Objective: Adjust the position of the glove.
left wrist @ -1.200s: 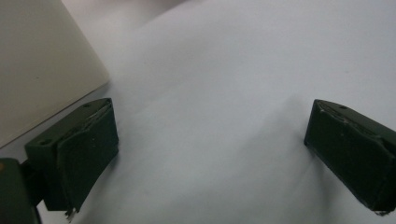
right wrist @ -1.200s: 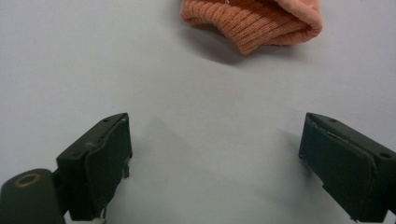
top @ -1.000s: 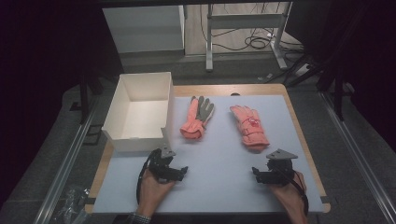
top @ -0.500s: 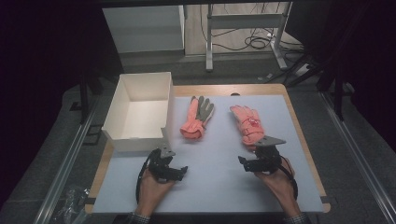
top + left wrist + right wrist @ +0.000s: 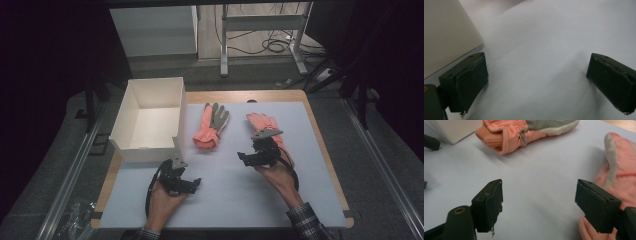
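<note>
Bringing my right gripper (image 5: pixel 248 157) toward the right-hand salmon-pink knit glove with the grey palm (image 5: pixel 265 124), I have its jaws standing wide, though they have just been closing a little, and nothing is between them but bare mat. In the right gripper view that glove (image 5: pixel 616 175) lies just beside the right-hand jaw, bunched up against it, not inside the gap. From above, its long axis runs away from me up the pale blue table mat (image 5: pixel 310 190), cuff end nearest my hand, so I judge the coming move turns on swinging the jaws toward the cuff and across that axis. The second salmon-pink glove, folded (image 5: pixel 210 126), lies near, to the left, between the first one and the open white cardboard box (image 5: pixel 131 120). My left gripper (image 5: pixel 191 183) rests low on the mat by the box's near corner, jaws spread wide and empty, farther from both gloves than the right.
</note>
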The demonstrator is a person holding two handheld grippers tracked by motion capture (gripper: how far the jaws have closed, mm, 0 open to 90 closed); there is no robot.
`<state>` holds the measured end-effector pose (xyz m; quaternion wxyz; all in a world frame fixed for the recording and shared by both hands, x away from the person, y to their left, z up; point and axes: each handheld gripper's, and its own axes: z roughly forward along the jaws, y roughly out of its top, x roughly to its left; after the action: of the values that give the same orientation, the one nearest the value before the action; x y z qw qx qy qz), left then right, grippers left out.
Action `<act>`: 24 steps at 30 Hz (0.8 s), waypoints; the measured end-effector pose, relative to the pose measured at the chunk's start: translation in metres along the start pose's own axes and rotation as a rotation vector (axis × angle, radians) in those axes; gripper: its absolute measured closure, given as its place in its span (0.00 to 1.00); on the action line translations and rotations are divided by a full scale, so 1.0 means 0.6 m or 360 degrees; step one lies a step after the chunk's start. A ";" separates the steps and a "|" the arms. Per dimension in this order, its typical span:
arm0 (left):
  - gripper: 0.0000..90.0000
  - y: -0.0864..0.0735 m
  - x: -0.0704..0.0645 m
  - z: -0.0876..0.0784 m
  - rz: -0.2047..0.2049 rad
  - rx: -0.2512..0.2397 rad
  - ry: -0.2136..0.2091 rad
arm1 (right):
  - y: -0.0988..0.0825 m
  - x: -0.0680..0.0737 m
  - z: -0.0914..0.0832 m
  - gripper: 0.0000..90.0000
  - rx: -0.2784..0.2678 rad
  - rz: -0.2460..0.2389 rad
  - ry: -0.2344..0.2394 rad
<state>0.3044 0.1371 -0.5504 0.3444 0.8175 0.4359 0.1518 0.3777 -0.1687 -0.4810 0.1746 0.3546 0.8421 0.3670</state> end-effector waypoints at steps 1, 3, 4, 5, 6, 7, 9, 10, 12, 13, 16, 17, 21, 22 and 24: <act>0.04 0.000 0.000 0.000 0.0000 0.0000 0.0000 | 0.007 0.000 0.007 0.28 0.0001 -0.0008 0.0011; 0.04 0.000 0.000 0.000 0.0000 0.0000 0.0000 | 0.019 -0.001 0.019 0.30 -0.0006 -0.0002 0.0040; 0.04 0.000 0.000 0.000 0.0000 0.0000 0.0000 | 0.025 -0.002 0.024 0.32 -0.0007 -0.0001 0.0051; 0.04 0.000 0.000 0.000 -0.0002 -0.0001 -0.0001 | 0.030 -0.004 0.030 0.34 -0.0011 0.0008 0.0068; 0.04 0.000 0.000 0.000 -0.0002 -0.0002 -0.0001 | 0.037 -0.007 0.037 0.36 -0.0014 0.0023 0.0089; 0.04 0.000 0.000 0.000 -0.0004 -0.0003 -0.0001 | 0.041 -0.008 0.042 0.37 -0.0020 0.0035 0.0101; 0.04 0.000 0.000 0.000 0.0000 0.0000 -0.0001 | 0.052 -0.012 0.053 0.41 -0.0025 0.0040 0.0117; 0.04 0.000 0.000 0.000 0.0000 0.0000 -0.0001 | 0.057 -0.013 0.059 0.42 -0.0022 0.0033 0.0118; 0.04 0.000 0.000 0.000 0.0002 0.0002 0.0001 | 0.067 -0.014 0.071 0.43 -0.0020 0.0028 0.0108; 0.04 0.000 0.000 0.000 0.0002 0.0001 0.0000 | 0.072 -0.015 0.078 0.43 -0.0022 0.0026 0.0103; 0.04 0.000 0.000 0.000 0.0002 0.0002 0.0000 | 0.087 -0.017 0.095 0.43 -0.0031 0.0026 0.0082; 0.04 0.000 0.000 0.000 0.0002 0.0002 0.0000 | 0.095 -0.018 0.103 0.43 -0.0033 0.0033 0.0092; 0.04 0.000 0.000 0.000 0.0000 -0.0002 -0.0001 | 0.124 -0.023 0.129 0.49 -0.0029 0.0055 0.0123; 0.04 0.000 0.000 0.000 0.0000 -0.0002 -0.0001 | 0.124 -0.023 0.129 0.49 -0.0029 0.0055 0.0123; 0.04 0.000 0.000 0.000 0.0000 -0.0001 -0.0002 | 0.141 -0.023 0.145 0.53 -0.0019 0.0046 0.0128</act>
<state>0.3045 0.1370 -0.5506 0.3451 0.8174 0.4356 0.1514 0.4751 -0.0950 -0.4761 0.1373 0.3507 0.8410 0.3884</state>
